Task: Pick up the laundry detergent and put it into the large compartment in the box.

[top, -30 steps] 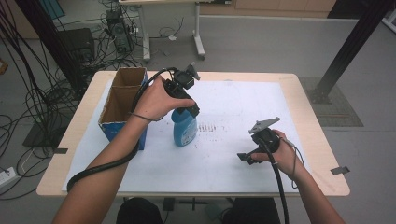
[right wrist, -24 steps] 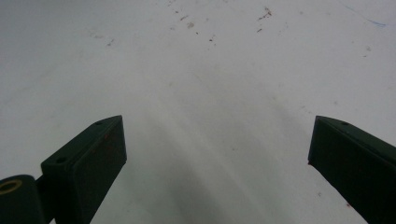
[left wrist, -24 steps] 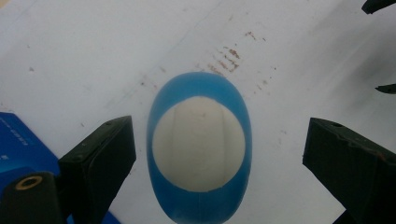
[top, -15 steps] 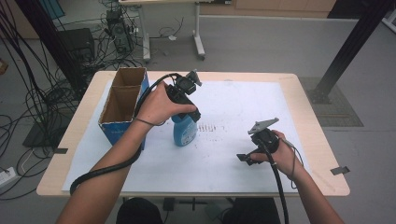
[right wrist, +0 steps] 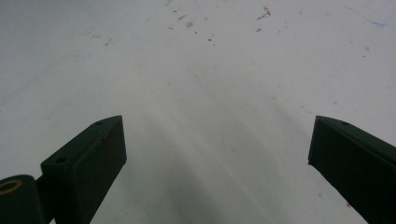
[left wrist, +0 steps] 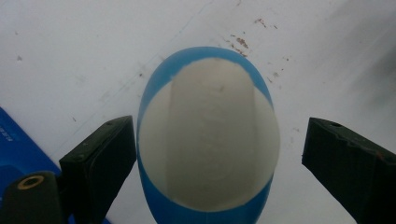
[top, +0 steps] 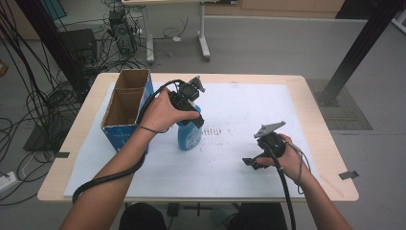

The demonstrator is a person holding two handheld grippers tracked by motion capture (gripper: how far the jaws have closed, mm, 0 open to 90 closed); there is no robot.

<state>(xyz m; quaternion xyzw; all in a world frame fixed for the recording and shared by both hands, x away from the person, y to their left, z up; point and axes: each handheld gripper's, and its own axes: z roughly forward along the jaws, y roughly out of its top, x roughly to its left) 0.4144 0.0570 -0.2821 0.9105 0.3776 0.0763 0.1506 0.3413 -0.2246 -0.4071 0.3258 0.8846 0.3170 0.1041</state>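
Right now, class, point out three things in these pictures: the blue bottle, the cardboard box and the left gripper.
blue bottle [top: 188,137]: high view, on its blue body, below the hand.
cardboard box [top: 122,136]: high view, on its blue front wall.
left gripper [left wrist: 219,154]: left gripper view, midway between its open jaws, over the bottle's white cap.

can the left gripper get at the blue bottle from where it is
Probably yes: the left gripper is open, its jaws on either side of the bottle, with nothing between them.

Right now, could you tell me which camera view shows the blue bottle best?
The high view: the blue bottle stands upright beside the cardboard box, body and label visible under the left gripper. The left gripper view shows its white cap from above, between open jaws. The right gripper view shows bare white paper.
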